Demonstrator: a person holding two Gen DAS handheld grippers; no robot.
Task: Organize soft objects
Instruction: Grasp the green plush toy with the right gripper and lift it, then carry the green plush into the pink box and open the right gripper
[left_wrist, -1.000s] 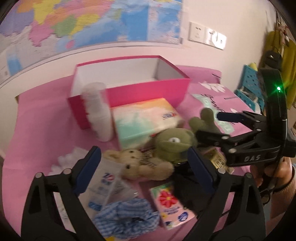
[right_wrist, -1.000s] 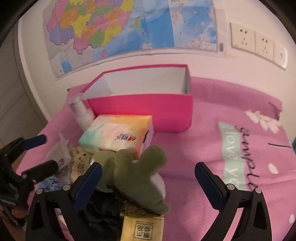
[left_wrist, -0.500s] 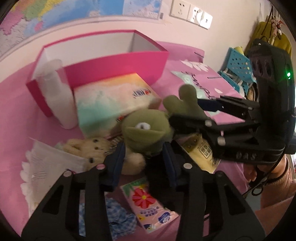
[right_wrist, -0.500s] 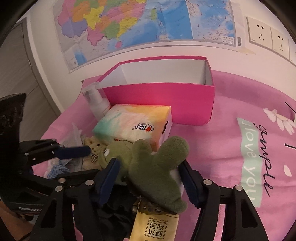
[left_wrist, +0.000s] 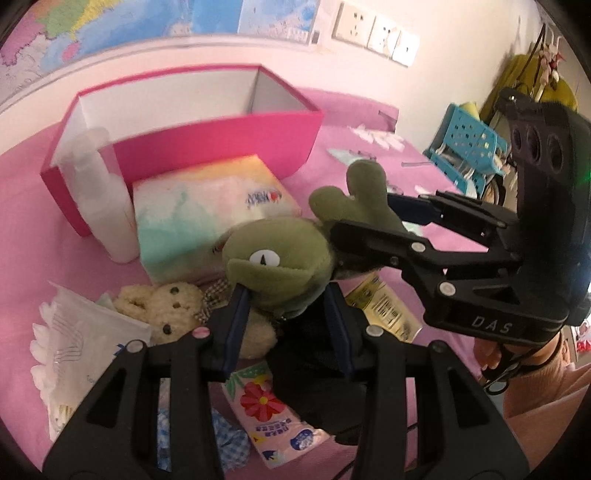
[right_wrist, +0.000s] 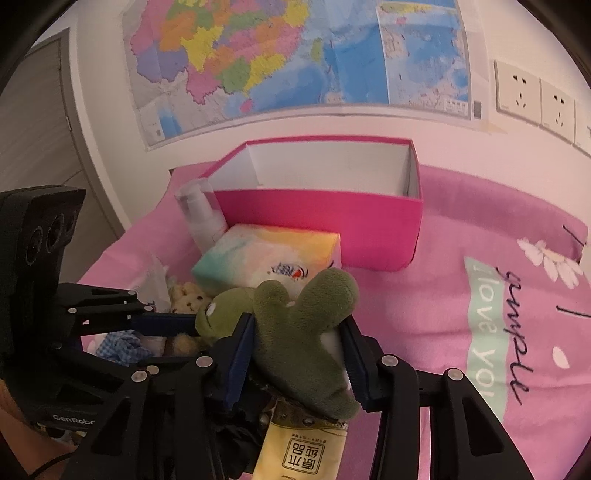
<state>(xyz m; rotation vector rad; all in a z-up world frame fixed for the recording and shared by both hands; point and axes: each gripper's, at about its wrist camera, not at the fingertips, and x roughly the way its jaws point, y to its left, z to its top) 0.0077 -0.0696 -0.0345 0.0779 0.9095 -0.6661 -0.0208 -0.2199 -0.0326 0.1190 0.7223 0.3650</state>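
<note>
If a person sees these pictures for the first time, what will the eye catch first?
First, the green plush in the middle, gripped at once by the left tool at its head and the right tool at its legs. Behind it stands the open pink box, with a tissue pack in front.

"DAS" on right tongs (left_wrist: 364, 225)

Evenly lit, warm pinkish indoor cast; no hard shadows. Strong fisheye bending, dark vignette at corners. Mild softness throughout, more blur toward edges. Slight glare on white wall (right_wrist: 369, 125). Nearest black gripper arms dim, little detail. Green indicator glow at right edge of left-wrist view.
</note>
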